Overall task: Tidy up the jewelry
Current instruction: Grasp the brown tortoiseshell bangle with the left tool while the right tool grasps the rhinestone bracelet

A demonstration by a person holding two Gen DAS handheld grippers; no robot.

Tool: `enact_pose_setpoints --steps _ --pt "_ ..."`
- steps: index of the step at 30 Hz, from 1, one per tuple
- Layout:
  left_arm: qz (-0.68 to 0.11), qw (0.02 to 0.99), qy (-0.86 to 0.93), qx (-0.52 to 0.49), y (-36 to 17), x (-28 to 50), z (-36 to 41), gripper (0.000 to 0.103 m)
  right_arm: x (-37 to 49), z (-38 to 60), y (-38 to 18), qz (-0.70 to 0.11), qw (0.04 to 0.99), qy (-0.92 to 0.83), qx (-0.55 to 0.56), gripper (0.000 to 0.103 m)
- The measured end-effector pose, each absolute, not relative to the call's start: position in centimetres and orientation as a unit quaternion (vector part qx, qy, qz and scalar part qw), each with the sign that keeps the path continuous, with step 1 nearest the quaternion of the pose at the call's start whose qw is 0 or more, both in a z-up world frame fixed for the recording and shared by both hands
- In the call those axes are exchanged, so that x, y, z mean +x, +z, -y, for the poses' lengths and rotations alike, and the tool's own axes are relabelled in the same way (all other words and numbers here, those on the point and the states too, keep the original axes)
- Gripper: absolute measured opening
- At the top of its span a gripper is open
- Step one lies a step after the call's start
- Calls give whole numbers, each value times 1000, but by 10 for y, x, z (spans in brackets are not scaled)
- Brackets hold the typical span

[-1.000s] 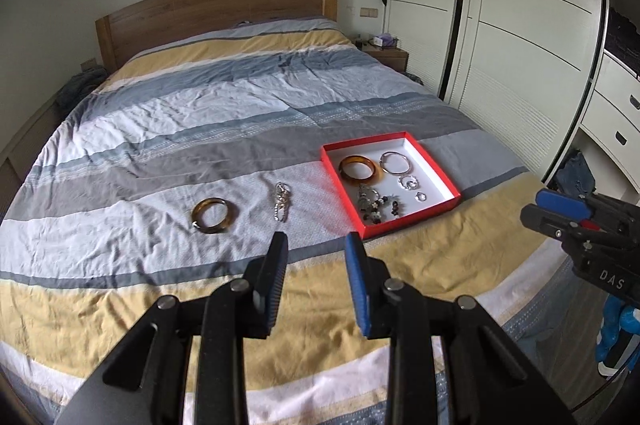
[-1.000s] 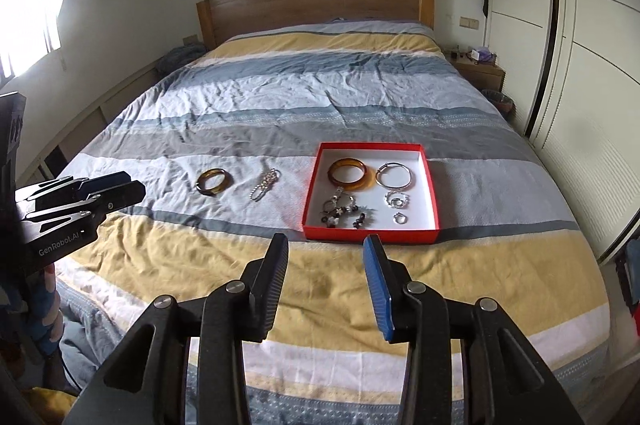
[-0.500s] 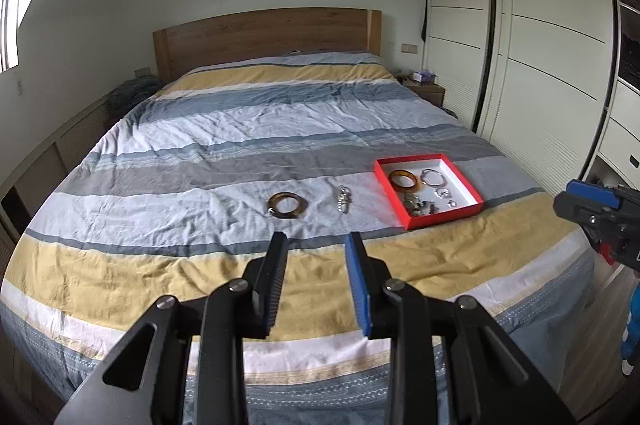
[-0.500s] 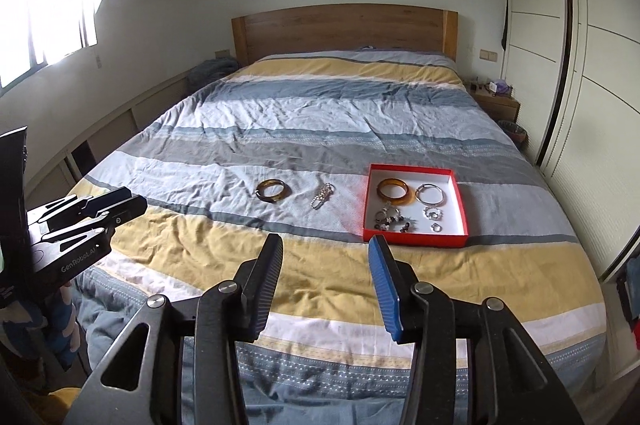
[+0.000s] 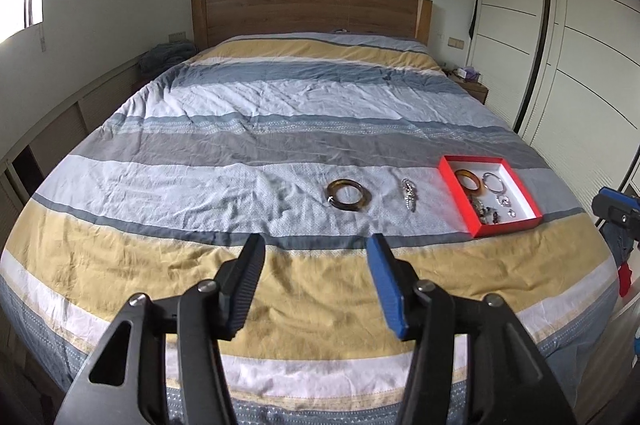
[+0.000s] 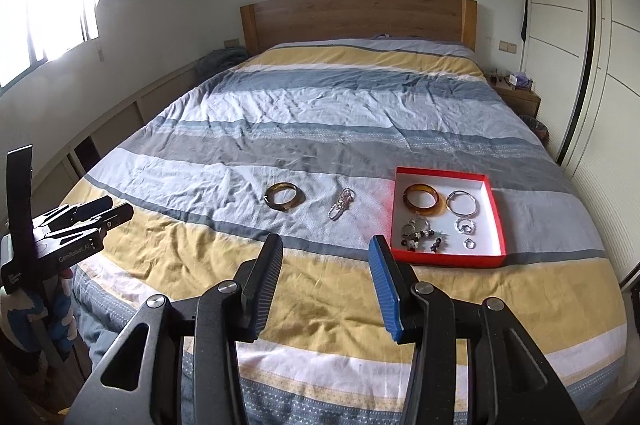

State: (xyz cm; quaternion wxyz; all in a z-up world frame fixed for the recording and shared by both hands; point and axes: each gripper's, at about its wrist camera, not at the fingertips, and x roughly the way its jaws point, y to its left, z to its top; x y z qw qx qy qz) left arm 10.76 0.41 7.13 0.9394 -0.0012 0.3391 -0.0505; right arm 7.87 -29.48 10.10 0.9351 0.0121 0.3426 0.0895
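A red box point(image 5: 456, 191) point(image 6: 494, 209) with a white inside lies on the striped bed and holds an amber bangle point(image 6: 423, 199), a silver bangle point(image 6: 462, 203) and small pieces. A brown bangle point(image 5: 348, 195) point(image 6: 285, 195) and a silver chain bracelet point(image 5: 409, 194) point(image 6: 341, 207) lie on the cover left of the box. My left gripper point(image 5: 316, 263) is open and empty above the bed's near edge. My right gripper point(image 6: 326, 265) is open and empty, also short of the jewelry. Each gripper shows at the edge of the other's view.
The bed point(image 5: 280, 129) has a wooden headboard point(image 6: 360, 17). White wardrobe doors point(image 5: 560, 45) stand along the right, with a nightstand point(image 6: 516, 95) beside the bed. A low shelf point(image 6: 120, 121) runs along the left wall under a window.
Both grippers have pulled back and away from the bed, so the jewelry looks smaller and farther. The left view has swung left. Both jaws have opened wider.
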Motion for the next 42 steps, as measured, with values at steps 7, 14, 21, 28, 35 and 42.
enact_pose_setpoints --steps 7,14,21,28,35,42 --pt "-379 924 -48 -2 27 189 0 51 159 281 58 -375 920 108 12 44" --pt "-411 911 -46 -10 -17 273 8 51 243 264 7 -413 903 119 9 44" --pt "-437 897 -54 -18 -64 335 20 51 316 257 -51 -443 889 107 38 44" --pt "-457 887 -56 -11 -104 373 30 50 359 259 -95 -462 881 87 59 44" --pt "-459 887 -50 0 -127 385 35 50 375 266 -124 -466 879 75 68 44" --pt "-445 895 -37 7 -135 388 39 50 374 262 -135 -447 889 76 56 41"
